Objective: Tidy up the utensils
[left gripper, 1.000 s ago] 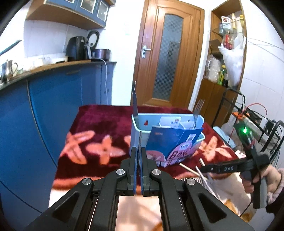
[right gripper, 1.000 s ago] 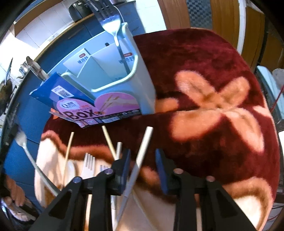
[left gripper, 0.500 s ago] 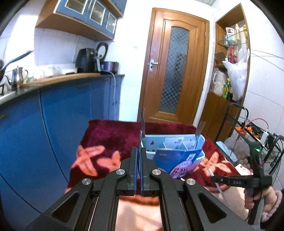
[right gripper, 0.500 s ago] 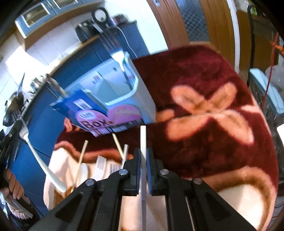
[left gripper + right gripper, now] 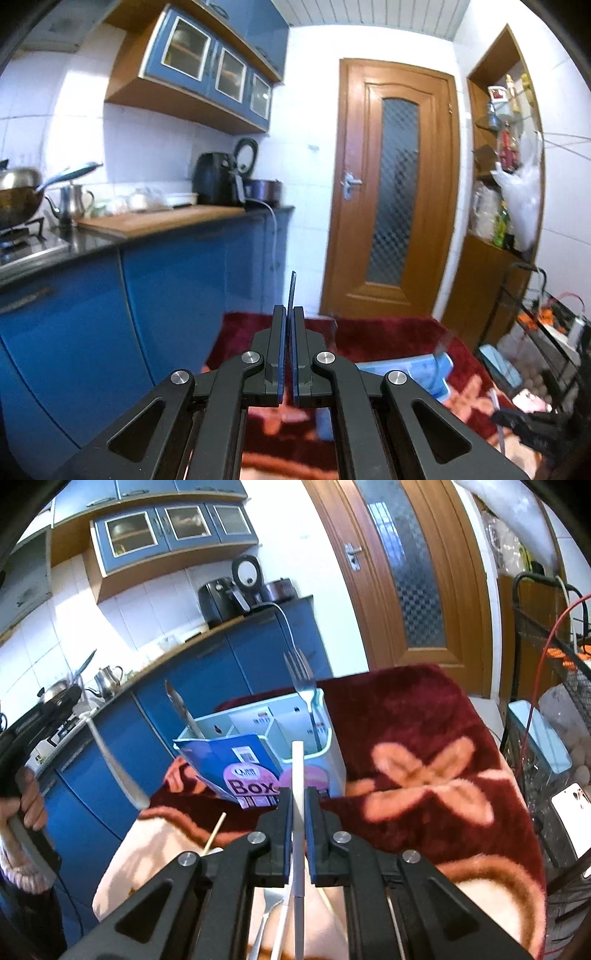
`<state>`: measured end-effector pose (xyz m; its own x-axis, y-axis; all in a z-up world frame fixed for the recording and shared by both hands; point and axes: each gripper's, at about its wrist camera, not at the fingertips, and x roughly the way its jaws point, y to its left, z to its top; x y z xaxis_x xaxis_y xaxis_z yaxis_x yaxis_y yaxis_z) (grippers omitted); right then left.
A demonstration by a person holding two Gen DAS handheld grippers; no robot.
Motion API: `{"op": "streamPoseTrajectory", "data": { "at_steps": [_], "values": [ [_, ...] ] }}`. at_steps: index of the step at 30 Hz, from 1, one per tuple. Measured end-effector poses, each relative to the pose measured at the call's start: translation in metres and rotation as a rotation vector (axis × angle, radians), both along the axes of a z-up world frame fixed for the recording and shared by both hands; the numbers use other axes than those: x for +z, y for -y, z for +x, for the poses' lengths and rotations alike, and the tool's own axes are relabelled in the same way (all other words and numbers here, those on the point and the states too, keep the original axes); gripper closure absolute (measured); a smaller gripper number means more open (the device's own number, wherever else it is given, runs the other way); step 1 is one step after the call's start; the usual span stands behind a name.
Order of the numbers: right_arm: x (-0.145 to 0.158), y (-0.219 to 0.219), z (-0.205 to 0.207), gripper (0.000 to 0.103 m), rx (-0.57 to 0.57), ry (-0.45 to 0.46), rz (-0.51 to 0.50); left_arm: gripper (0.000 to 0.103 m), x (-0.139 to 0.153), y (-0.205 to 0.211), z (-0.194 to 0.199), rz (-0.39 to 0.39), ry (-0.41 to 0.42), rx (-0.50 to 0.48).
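Above the blanket [image 5: 424,738], the right gripper [image 5: 297,805] pinches a chopstick [image 5: 297,775]; left gripper [image 5: 289,325] clamps a utensil [image 5: 293,291]; next, dropping each into the caddy [image 5: 332,738].

Looking at a sunlit kitchen: blue base cabinets [image 5: 177,295] running along left of the tool, glass-front wall cabinets [image 5: 214,74] hanging above, wooden door [image 5: 395,192] standing straight ahead, open wooden shelving [image 5: 506,177] sitting off right, white tiled walls [image 5: 155,151] catching daylight.
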<state>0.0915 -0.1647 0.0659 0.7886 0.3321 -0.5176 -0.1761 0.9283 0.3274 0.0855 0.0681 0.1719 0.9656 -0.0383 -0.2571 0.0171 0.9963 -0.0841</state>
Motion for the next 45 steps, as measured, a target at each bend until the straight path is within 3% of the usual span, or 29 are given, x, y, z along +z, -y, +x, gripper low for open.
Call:
{"op": "streamPoseTrajectory", "data": {
  "at_steps": [7, 13, 21, 33, 45],
  "values": [
    [0.001, -0.003, -0.004, 0.095, 0.005, 0.045, -0.012, 0.101, 0.024, 0.000, 0.024, 0.030, 0.077, 0.086],
    [0.004, -0.002, -0.001, 0.095, 0.005, 0.069, -0.005, 0.101, 0.025, 0.011, 0.041, 0.043, 0.101, 0.104],
    [0.027, -0.004, 0.003, 0.095, -0.016, 0.171, -0.045, 0.101, 0.003, 0.027, 0.062, 0.056, 0.087, 0.102],
    [0.059, -0.008, 0.047, 0.095, -0.072, 0.338, -0.035, 0.101, -0.033, 0.042, 0.073, 0.077, 0.069, 0.081],
    [0.052, -0.034, 0.104, 0.095, -0.106, 0.475, -0.050, 0.101, -0.059, 0.050, 0.084, 0.062, 0.033, 0.012]
  ]
}}
